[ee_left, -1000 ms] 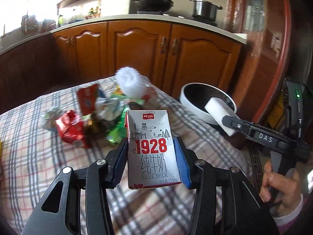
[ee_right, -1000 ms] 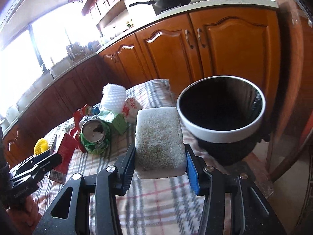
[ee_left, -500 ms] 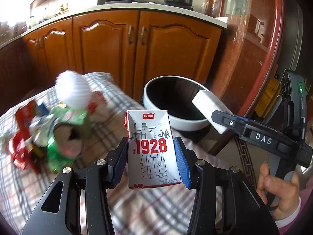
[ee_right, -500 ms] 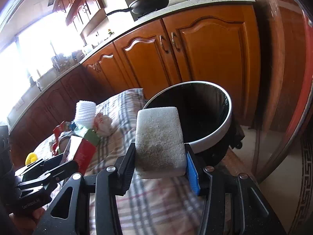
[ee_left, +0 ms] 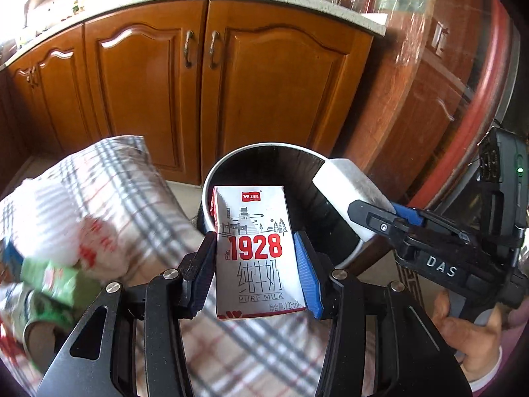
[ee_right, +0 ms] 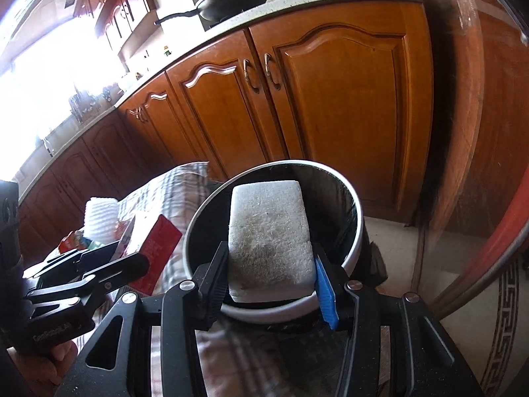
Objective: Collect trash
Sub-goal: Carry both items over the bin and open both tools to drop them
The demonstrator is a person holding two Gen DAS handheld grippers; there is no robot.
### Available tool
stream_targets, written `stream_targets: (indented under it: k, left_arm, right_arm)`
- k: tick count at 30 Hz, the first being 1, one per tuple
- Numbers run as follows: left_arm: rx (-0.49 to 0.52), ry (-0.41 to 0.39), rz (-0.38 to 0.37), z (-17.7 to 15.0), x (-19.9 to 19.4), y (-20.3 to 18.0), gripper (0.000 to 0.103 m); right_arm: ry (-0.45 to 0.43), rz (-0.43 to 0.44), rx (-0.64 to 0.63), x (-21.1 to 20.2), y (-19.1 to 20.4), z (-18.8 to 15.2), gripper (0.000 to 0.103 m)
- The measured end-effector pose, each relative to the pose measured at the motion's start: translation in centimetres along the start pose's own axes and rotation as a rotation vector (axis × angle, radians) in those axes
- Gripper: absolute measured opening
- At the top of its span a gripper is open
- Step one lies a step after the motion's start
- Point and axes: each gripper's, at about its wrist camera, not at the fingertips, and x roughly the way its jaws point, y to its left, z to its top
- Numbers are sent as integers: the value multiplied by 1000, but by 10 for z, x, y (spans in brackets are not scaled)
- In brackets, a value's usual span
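Now my left tool [ee_left: 256, 266] clamps the milk carton [ee_left: 256, 251] beside the table's [ee_left: 125, 192] edge. My right tool [ee_right: 271, 264] grips a sponge [ee_right: 269, 235], seemingly above the bin [ee_right: 355, 218].

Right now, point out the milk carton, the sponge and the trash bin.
milk carton [ee_left: 256, 251]: left wrist view, on the red 1928 print.
sponge [ee_right: 269, 238]: right wrist view, middle of its top face.
trash bin [ee_right: 211, 195]: right wrist view, on its white rim.
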Motion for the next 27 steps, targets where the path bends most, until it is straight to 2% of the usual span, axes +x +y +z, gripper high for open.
stream_targets:
  k: [5,12,15,16,17,18,19,20,24,27]
  left_arm:
    - [4,38,-16,16,23,-2,45]
    - [12,69,-9,28,48,-9,46]
    - [2,81,4,32,54,-8,47]
    - [2,83,7,33,55,-8,51]
    - [3,82,3,33,55,-7,59]
    - [3,77,6,33,53,-8,64]
    - [2,72,14,33,52,-8,76]
    - [1,64,21,33,49,-7,79]
    - [-10,36,25,23,31,-4,79]
    - [-33,11,10,8,13,0,79]
  right_arm:
    - [35,1,-1,16,-10,12,49]
    - [72,-4,-7,37,-22,25,49]
    - [80,2,-5,42,-24,29,52]
    - [82,7,1,43,-25,30,58]
    - [86,12,8,45,-26,31,67]
    - [87,18,15,46,-27,32,71]
    - [83,23,23,46,-28,32,74]
    - [78,22,28,45,-29,32,76]
    - [55,39,61,37,-33,30,76]
    - [35,53,74,27,-29,25,82]
